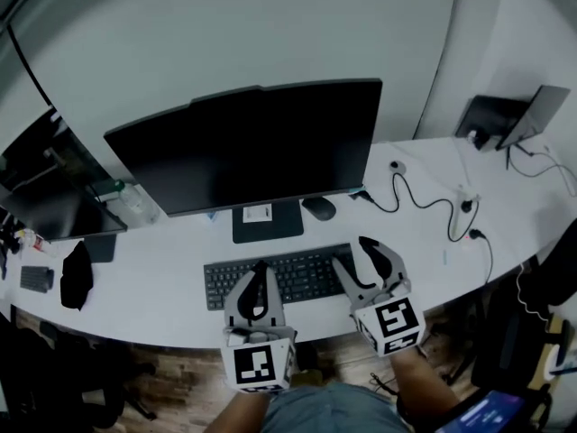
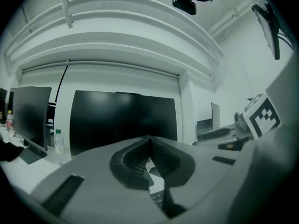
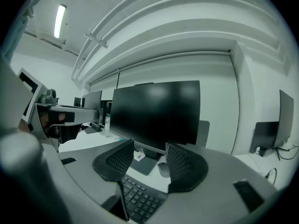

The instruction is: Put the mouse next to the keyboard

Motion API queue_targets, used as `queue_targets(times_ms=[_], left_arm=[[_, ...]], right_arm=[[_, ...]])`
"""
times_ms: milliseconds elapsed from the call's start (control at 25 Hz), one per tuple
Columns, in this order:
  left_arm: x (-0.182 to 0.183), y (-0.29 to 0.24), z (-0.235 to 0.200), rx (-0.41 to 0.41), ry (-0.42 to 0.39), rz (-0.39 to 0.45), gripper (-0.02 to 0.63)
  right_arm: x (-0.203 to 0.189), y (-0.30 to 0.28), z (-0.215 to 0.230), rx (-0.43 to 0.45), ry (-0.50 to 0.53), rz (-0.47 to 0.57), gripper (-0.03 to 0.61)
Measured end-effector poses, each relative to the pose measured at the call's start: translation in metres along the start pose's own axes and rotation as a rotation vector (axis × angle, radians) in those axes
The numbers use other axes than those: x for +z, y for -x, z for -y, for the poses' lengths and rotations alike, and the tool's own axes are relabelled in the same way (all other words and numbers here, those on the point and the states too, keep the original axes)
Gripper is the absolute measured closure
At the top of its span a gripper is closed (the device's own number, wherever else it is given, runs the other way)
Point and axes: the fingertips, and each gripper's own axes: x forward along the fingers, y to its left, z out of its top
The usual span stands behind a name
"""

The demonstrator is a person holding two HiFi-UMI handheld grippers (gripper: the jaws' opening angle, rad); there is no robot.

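Observation:
A dark mouse (image 1: 318, 207) lies on the white desk (image 1: 162, 287) behind the black keyboard (image 1: 288, 278), just right of the monitor stand (image 1: 267, 221). My left gripper (image 1: 261, 267) hovers over the keyboard's front left part, jaws shut together with nothing between them (image 2: 149, 140). Over the keyboard's right end, my right gripper (image 1: 356, 253) is open and empty. In the right gripper view the mouse (image 3: 163, 169) shows low between the spread fingers (image 3: 149, 155), some way ahead, beyond the keyboard (image 3: 140, 199).
A wide monitor (image 1: 248, 147) stands behind the keyboard. At left are a second monitor (image 1: 41, 188), a water bottle (image 1: 135, 204) and a black object (image 1: 77, 273). Cables (image 1: 433, 204) and a laptop (image 1: 514, 115) sit at right, with a chair (image 1: 532, 332) by the desk edge.

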Motion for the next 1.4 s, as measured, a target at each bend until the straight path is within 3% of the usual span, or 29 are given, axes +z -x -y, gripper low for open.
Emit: queue_targets(times_ms=[520,840,1400], left_arm=[[0.024,-0.046,-0.017,-0.039,-0.022,0.071,0.609],[0.009,-0.074,-0.012,-0.010,0.014,0.015,0.609],[-0.069,-0.106,-0.025,0.118,0.045,-0.166,0.609]], right_arm=[[0.026,-0.041,0.012,-0.010,0.043,0.029,0.339],[0.006,-0.069,0.031,0.041,0.023,-0.040,0.333],[-0.080,-0.133,0.054,0.171,-0.016,-0.213,0.318]])
